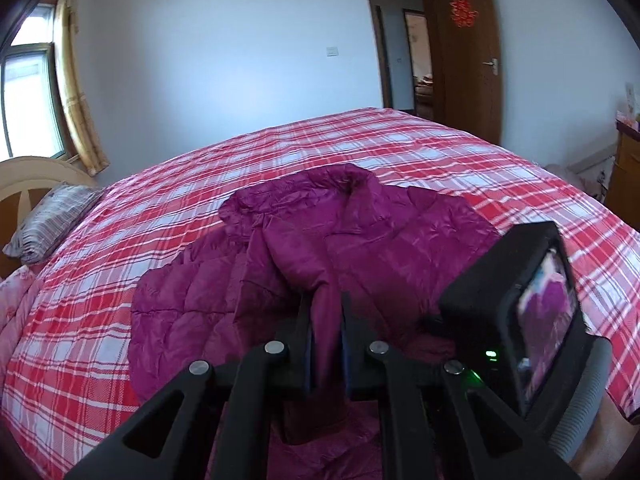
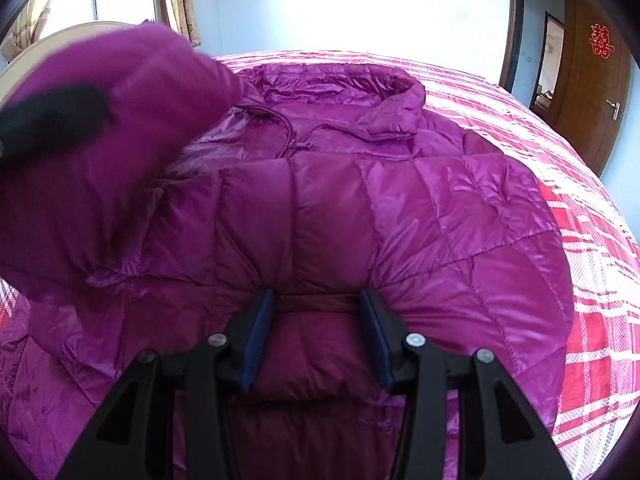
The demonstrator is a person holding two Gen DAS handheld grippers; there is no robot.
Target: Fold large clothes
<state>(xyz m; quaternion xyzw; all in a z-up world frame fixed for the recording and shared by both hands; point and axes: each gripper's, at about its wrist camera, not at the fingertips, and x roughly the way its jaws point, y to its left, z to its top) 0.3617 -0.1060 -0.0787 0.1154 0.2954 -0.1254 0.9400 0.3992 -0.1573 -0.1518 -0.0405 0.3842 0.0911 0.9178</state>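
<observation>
Left wrist view first: the left gripper (image 1: 326, 320) is pinched on a bunched fold of the purple puffer jacket (image 1: 360, 240), its dark blue pads pressed close either side of the fabric and the fold lifted up off the rest of the garment. This view alone gives the room: the jacket lies on the red plaid bedsheet (image 1: 160, 208), well on the near side of it, with a grey striped pillow (image 1: 52, 224) off at the sheet's left end by the headboard, a curtained window (image 1: 28, 100) beyond that, and an open brown door (image 1: 468, 52) past the sheet's far edge. The right-hand tool's black camera housing (image 1: 516, 308) sits just beside the jacket on the right. Over to the right wrist view, which fills with the jacket (image 2: 400, 200) itself and shows what the other hides: quilted panels, a drawcord, and the hood and collar (image 2: 392, 100) at the far end. The right gripper (image 2: 316, 320) is clamped on a thick roll of the hem, pads set wide by the padding between them. The jacket's long axis runs away from this gripper, hem near, hood pointing toward the sheet's far edge. At upper left a lifted flap of jacket, blurred, hangs over the left tool.
</observation>
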